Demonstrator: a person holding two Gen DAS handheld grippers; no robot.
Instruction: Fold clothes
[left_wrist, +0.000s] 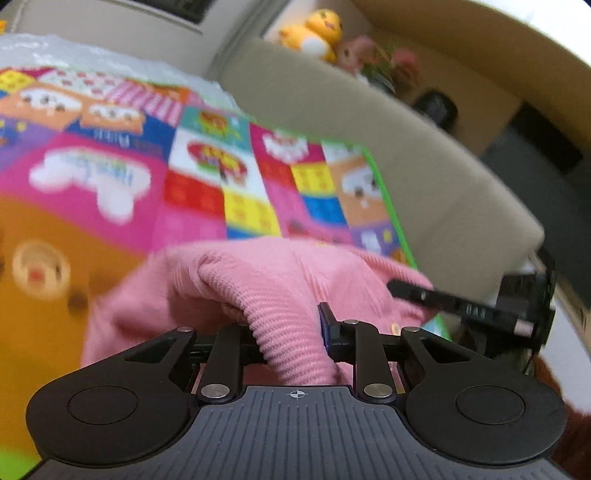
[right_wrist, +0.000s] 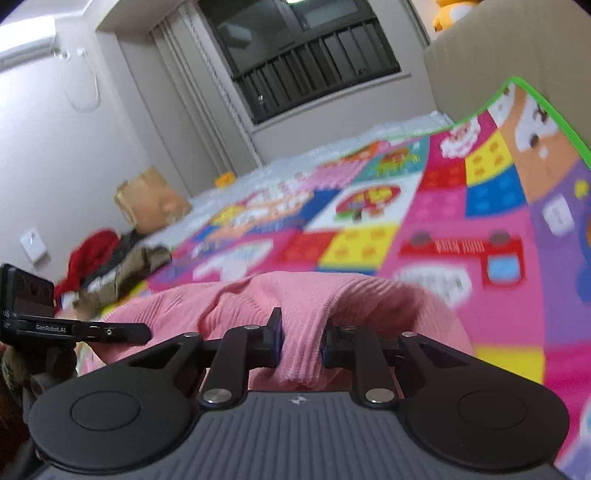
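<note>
Gripping the pink knitted garment (left_wrist: 266, 280) with both tools, you are at the start of a fold: the near edge is taken up, nothing laid over yet as far as these views show. Your left gripper (left_wrist: 291, 332) is clenched on a ribbed ridge of the knit, and your right gripper (right_wrist: 301, 332) pinches a similar bunch between its blue pads. The garment lies on the near part of the colourful play mat (left_wrist: 207, 177), heaped up just ahead of both tools, with the beige sofa (left_wrist: 406, 184) along the mat's right side. From the left wrist view your other tool shows at the right, close by, so both grips sit near each other on the same edge.

Next, I judge, you should lift both corners together and carry them toward the far side, keeping the edge taut between the tools so the knit does not sag or twist. Thick ribbing can slip; check that each pinch holds only one layer. A pile of other clothes (right_wrist: 110, 258) waits at the far left.
</note>
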